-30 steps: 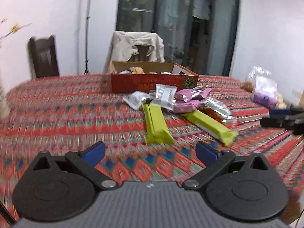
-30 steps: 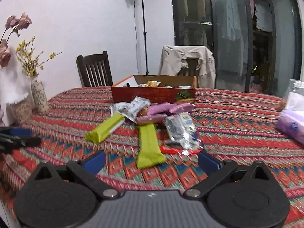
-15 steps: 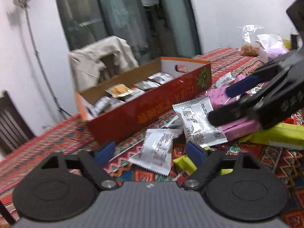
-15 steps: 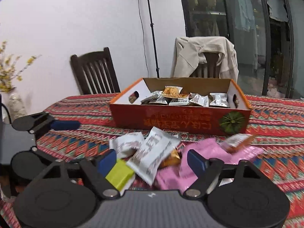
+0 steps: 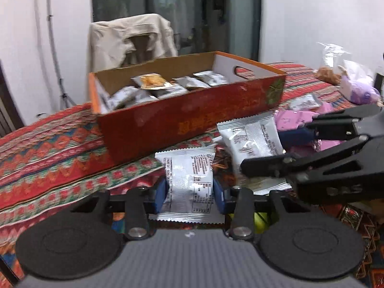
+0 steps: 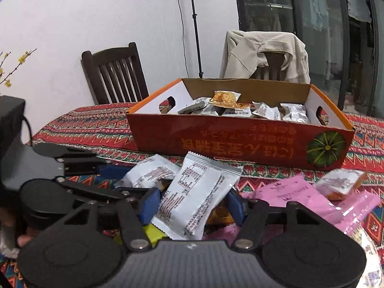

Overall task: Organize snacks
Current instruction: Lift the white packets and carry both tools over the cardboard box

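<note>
While both jaws have just been closing | our left gripper (image 5: 189, 193) clamps a silver packet (image 5: 188, 177) | our right gripper (image 6: 192, 204) straddles another packet (image 6: 196, 192), right-side gap remaining | we should lift squarely | red box (image 6: 240, 141) beyond.

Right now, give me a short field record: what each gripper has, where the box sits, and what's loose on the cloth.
left gripper: jaws have just been closing; pads pressed on a silver foil snack packet
right gripper: jaws have just been closing around a second white-and-silver packet; grip not confirmed
red cardboard box: behind both packets, already holding silver sachets
loose: pink wrappers on the patterned tablecloth
</note>
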The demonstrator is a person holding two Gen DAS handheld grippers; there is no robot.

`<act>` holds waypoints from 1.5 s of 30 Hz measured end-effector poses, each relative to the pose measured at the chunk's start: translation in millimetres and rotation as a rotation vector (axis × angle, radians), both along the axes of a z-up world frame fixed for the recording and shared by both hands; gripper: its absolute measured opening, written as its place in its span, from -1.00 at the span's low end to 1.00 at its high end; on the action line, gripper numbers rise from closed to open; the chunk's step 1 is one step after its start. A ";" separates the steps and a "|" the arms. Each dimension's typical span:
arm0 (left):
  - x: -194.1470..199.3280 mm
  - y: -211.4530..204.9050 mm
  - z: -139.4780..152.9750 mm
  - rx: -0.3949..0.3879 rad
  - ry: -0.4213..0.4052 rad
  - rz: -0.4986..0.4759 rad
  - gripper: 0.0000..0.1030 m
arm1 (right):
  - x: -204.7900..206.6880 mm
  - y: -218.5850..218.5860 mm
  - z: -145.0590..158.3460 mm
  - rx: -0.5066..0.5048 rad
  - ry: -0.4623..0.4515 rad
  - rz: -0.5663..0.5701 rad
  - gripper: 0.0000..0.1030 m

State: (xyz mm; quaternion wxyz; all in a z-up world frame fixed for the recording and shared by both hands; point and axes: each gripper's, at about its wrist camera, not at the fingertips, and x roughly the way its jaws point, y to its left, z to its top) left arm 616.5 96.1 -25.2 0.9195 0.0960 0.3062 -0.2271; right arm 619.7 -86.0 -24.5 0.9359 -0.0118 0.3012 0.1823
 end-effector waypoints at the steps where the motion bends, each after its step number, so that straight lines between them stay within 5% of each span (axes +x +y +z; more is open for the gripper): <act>1: -4.3 2.7 5.4 -0.001 -0.001 0.029 -0.20 | -0.1 1.4 -0.4 -0.011 -0.008 0.006 -0.35; 2: -8.0 5.0 11.2 -0.009 -0.002 0.053 -0.20 | -1.0 2.0 0.0 -0.012 -0.015 0.014 -0.53; 8: -55.4 12.8 54.6 -0.043 -0.051 0.158 -0.20 | -13.4 -17.7 16.0 0.081 -0.043 -0.002 -0.80; 18: -150.2 7.8 95.9 -0.051 -0.056 0.328 -0.20 | -74.8 -61.7 55.1 0.133 -0.109 0.027 -0.82; 22: -201.9 -4.8 99.4 -0.089 -0.108 0.345 -0.20 | -124.5 -90.1 69.9 0.138 -0.142 0.044 -0.82; 30: -283.0 -35.2 90.2 -0.196 -0.080 0.353 -0.20 | -238.4 -147.3 82.5 0.070 -0.193 0.062 -0.82; 39: -290.7 -57.8 104.5 -0.184 -0.106 0.315 -0.20 | -272.0 -183.9 96.4 0.090 -0.211 0.053 -0.82; 45: -240.3 -66.4 124.9 -0.179 -0.103 0.259 -0.20 | -237.9 -192.5 104.7 0.145 -0.198 0.070 -0.82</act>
